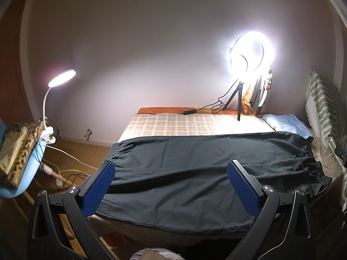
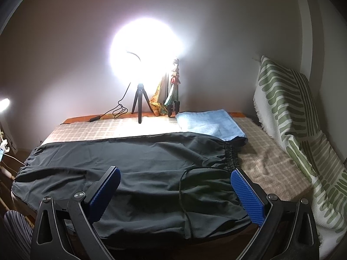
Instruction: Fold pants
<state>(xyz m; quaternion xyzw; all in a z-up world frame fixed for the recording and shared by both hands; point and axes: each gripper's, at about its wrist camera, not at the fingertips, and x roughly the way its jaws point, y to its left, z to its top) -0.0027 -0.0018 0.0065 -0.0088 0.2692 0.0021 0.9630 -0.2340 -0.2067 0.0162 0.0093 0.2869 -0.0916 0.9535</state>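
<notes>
Pants (image 1: 195, 169) flat on bed; left gripper (image 1: 171, 186), right gripper (image 2: 175, 192) both spread wide, empty.

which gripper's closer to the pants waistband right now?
Right. The right gripper hangs open just in front of the waistband, drawstring between its fingers. The left gripper, also open, sits over the leg section, with the waistband far off to its right.

Each handheld gripper has a black plastic frame with triangular cut-outs and round silver screws at its pivots. The left gripper (image 1: 171, 188) carries two flat fingers faced with dark blue, finely dotted pads (image 1: 98, 191). The right gripper (image 2: 176, 195) is built the same way, with ribbed blue pads (image 2: 249, 197). At the lower left of the right wrist view, striped grey-and-white fabric (image 2: 15, 229) shows, apparently the person's clothing.
</notes>
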